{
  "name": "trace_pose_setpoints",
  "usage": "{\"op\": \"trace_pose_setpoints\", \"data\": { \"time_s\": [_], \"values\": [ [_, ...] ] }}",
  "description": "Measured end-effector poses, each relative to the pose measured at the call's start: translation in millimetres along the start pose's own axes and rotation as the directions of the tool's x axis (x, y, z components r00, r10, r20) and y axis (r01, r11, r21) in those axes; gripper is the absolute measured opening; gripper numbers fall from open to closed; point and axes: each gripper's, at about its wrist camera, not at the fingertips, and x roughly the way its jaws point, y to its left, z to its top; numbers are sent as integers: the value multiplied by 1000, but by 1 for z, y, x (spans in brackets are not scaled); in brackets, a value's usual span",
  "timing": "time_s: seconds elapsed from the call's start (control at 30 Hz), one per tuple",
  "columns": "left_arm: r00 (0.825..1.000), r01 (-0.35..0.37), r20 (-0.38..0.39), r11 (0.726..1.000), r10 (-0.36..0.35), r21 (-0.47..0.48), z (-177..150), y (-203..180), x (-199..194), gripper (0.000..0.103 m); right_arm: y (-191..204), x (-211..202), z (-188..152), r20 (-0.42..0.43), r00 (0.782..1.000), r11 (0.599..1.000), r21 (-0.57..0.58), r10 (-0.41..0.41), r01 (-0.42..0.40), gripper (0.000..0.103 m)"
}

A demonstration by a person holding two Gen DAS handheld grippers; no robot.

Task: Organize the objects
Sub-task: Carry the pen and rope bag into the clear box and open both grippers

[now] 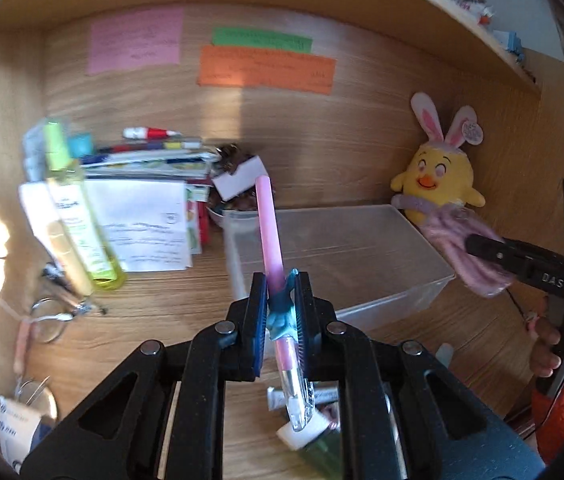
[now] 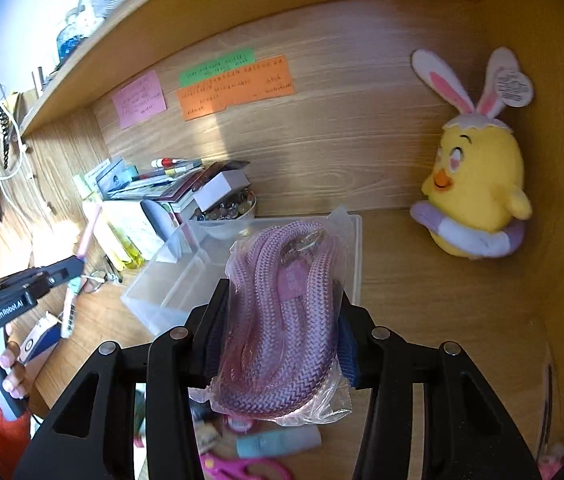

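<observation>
My left gripper [image 1: 280,300] is shut on a pink pen [image 1: 269,224] with a blue ornament, held upright above the desk just in front of a clear plastic box [image 1: 346,248]. My right gripper [image 2: 282,308] is shut on a bagged coil of pink rope [image 2: 282,320], held in front of the same clear box [image 2: 178,280]. The right gripper and the rope also show at the right of the left wrist view [image 1: 478,264]. The left gripper with the pen shows at the left of the right wrist view [image 2: 78,260].
A yellow chick plush [image 1: 438,180] with bunny ears stands right of the box. A pile of papers and pens [image 1: 142,200], a yellow-green bottle [image 1: 78,216] and a bowl of marbles [image 2: 226,208] lie left. Scissors [image 2: 238,466] and small tubes lie near the front edge.
</observation>
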Motion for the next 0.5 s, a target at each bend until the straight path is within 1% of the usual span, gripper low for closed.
{"op": "trace_pose_setpoints", "data": {
  "time_s": [0.13,0.37,0.43,0.5],
  "values": [
    [998,3,-66,1000,-3,-6,11,2,31,13,-6,33,13,-70,997,1000,15,20,-19,43],
    [987,25,-157,999,-30,-36,20,10,74,13,-10,86,12,-185,983,1000,7,-5,7,43],
    [983,25,-181,999,-31,-37,20,10,84,13,-9,94,12,-200,980,1000,14,8,-5,43],
    [979,30,-199,999,-38,-38,19,9,92,13,-6,99,13,-206,979,1000,4,0,1,43]
  ]
}}
